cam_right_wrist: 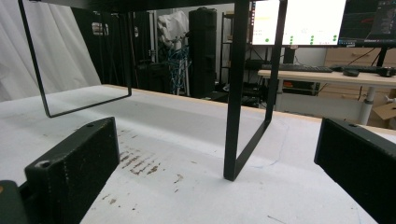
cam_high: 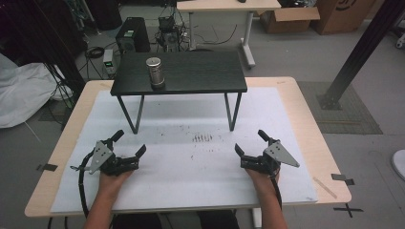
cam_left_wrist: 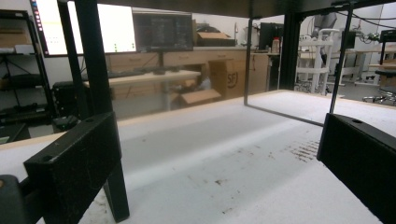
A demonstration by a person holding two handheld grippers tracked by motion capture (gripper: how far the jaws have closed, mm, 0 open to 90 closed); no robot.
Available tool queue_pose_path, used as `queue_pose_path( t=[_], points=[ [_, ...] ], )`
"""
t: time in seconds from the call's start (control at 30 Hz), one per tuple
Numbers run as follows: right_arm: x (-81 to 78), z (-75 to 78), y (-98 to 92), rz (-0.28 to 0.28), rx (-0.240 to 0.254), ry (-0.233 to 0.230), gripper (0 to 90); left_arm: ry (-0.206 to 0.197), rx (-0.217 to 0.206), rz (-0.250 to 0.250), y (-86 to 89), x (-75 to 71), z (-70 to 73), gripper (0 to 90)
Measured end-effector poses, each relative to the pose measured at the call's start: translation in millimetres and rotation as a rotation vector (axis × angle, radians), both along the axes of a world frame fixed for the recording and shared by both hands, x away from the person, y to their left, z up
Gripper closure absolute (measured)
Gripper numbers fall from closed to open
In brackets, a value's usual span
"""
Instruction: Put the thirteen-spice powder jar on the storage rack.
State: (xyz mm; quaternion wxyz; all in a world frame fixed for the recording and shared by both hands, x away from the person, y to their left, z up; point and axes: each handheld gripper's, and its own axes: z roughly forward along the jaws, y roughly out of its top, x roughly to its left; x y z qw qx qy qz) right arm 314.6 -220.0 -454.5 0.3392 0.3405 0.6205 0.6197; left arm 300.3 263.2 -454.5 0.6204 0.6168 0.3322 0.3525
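A metal can (cam_high: 154, 72) stands upright on the left part of a small black raised shelf (cam_high: 200, 76). The shelf rests on thin black legs (cam_right_wrist: 235, 93) over the white mat (cam_high: 191, 157). My left gripper (cam_high: 129, 143) lies low on the mat at the front left, open, nothing between its jaws. My right gripper (cam_high: 249, 141) lies at the front right, also open and empty. Each gripper view looks under the shelf past its wide-apart jaws, at the left gripper's gap (cam_left_wrist: 219, 158) and the right gripper's gap (cam_right_wrist: 215, 163).
The wooden table (cam_high: 305, 124) carries the mat, with dark smudges (cam_high: 202, 138) in its middle. Behind the table are a computer tower (cam_high: 132, 35), cables, another desk (cam_high: 229, 5) and cardboard boxes (cam_high: 286, 19). A black post (cam_high: 363, 47) slants at the right.
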Motion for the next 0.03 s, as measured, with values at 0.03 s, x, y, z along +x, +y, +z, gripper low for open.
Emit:
queue_pose_path(
  t=[0.03],
  points=[
    [0.0,0.0,0.0,0.0,0.0,0.0,0.0,0.001,0.0,0.0,0.0,0.0,0.0,0.2]
  ],
)
